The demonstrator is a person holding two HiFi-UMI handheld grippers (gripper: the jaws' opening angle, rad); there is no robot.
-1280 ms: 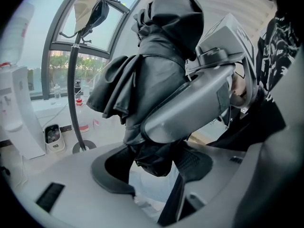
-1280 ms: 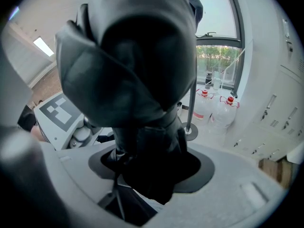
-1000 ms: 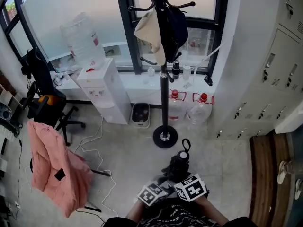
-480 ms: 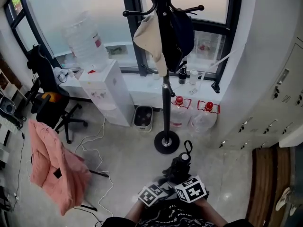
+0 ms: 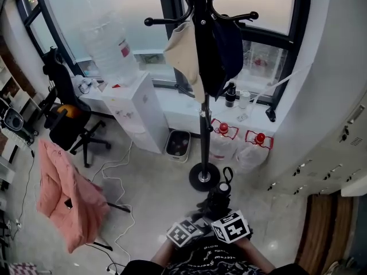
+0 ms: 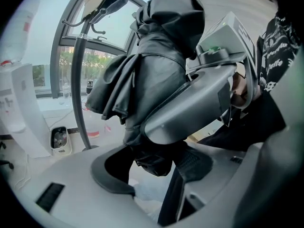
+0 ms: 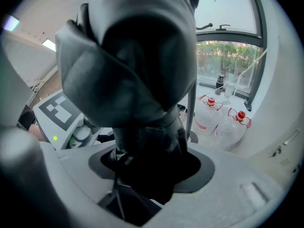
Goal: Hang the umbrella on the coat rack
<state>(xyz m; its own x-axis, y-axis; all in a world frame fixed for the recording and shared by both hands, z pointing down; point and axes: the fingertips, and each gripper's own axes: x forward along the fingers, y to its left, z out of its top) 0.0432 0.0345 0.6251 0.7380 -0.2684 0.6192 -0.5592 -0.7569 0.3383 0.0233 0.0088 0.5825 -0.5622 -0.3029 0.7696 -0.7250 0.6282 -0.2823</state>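
Note:
A black folded umbrella [image 5: 218, 197] points away from me toward the coat rack, its wrist loop [image 5: 226, 174] close to the round base [image 5: 204, 177]. Both grippers hold it side by side at the bottom of the head view: left gripper [image 5: 202, 214], right gripper [image 5: 221, 208]. In the left gripper view the umbrella [image 6: 152, 75] fills the jaws of the left gripper [image 6: 152, 167], with the rack pole [image 6: 80, 89] behind it. In the right gripper view its bundled fabric [image 7: 137, 65] sits between the pads of the right gripper [image 7: 152, 170]. The rack pole [image 5: 203, 102] rises straight ahead, its hooks [image 5: 157, 22] high above.
A beige bag [image 5: 183, 50] and a dark garment [image 5: 225, 44] hang on the rack. A water dispenser [image 5: 131, 110], a small bin [image 5: 179, 144] and two water jugs [image 5: 253, 149] stand by the window. An office chair [image 5: 69, 122], pink jacket [image 5: 66, 193] and floor cables [image 5: 114, 176] are left, lockers [image 5: 338, 148] right.
Both grippers have carried the umbrella toward the coat rack. The rack's base and pole now appear closer and the hooks stand more overhead. Both grips look unchanged.

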